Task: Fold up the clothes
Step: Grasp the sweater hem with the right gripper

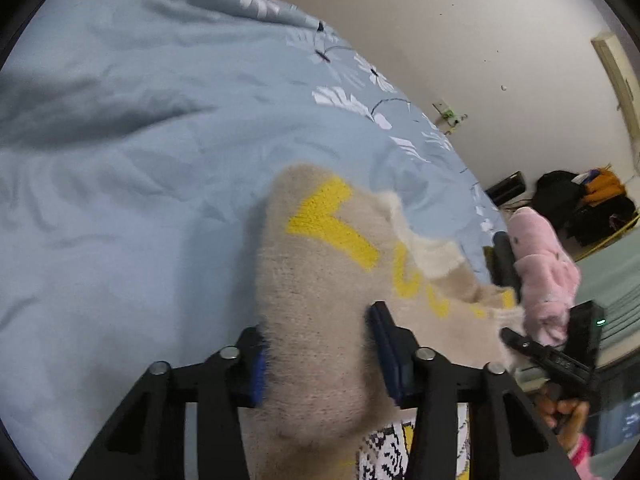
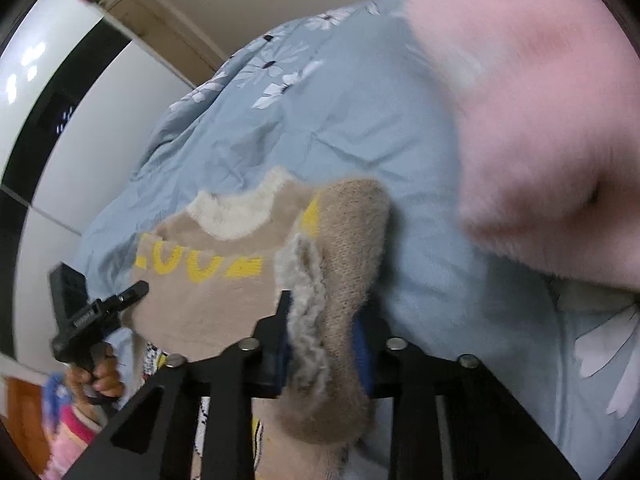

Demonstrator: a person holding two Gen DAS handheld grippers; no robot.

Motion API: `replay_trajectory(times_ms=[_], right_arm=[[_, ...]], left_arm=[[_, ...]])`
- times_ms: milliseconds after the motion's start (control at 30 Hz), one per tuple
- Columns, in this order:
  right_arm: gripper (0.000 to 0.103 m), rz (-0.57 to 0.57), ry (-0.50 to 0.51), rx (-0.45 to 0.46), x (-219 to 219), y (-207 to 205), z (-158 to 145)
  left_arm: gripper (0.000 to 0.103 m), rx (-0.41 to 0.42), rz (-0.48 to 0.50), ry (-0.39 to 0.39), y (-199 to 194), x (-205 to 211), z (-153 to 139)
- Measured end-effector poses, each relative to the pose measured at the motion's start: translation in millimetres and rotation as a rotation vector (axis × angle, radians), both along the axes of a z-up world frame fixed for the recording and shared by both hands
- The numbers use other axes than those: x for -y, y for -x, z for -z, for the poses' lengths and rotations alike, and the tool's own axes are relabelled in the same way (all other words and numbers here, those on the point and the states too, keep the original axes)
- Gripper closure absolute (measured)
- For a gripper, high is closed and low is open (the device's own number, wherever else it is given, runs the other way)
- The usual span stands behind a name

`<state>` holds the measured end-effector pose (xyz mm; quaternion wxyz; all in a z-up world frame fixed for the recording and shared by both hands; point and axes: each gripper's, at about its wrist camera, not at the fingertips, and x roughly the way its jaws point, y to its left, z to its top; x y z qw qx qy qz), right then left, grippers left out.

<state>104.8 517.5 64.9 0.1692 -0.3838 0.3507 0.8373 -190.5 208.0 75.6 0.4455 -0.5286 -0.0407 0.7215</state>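
Observation:
A fuzzy beige sweater (image 1: 320, 300) with yellow lettering and a cream collar hangs lifted above a light blue bed cover (image 1: 140, 160). My left gripper (image 1: 320, 360) is shut on a thick fold of the sweater. In the right wrist view my right gripper (image 2: 324, 344) is shut on another bunched part of the same sweater (image 2: 224, 280), with the yellow letters and cream collar (image 2: 236, 212) spread to its left. Each gripper shows in the other's view: the right one (image 1: 560, 356) at lower right, the left one (image 2: 88, 316) at lower left.
The blue floral duvet (image 2: 320, 128) fills the space behind the sweater. A pink fleece sleeve (image 2: 540, 120) blocks the upper right of the right wrist view. Dark bags and clothes (image 1: 580, 204) sit on the floor by the wall. A white wardrobe (image 2: 80, 128) stands at left.

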Motion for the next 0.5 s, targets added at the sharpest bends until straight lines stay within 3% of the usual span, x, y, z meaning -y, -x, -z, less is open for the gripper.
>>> replay_trajectory(times_ms=[67, 233, 267, 467, 500], right_arm=[[0.082, -0.014, -0.046, -0.017, -2, 6, -15], [0.082, -0.048, -0.162, -0.059, -7, 19, -51], [0.082, -0.055, -0.185, -0.067, -8, 22, -58], [0.082, -0.058, -0.204, -0.023, -8, 26, -52], [0.082, -0.059, -0.206, -0.015, -7, 27, -51]], left_arm=[[0.074, -0.052, 0.019, -0.025, -8, -1, -18], [0.076, -0.078, -0.023, -0.230, -5, 6, -55], [0.076, -0.081, -0.030, -0.228, -2, 4, -56], [0.076, -0.032, -0.084, 0.005, 18, -25, 3], [0.075, -0.028, -0.091, 0.003, 18, -25, 7]])
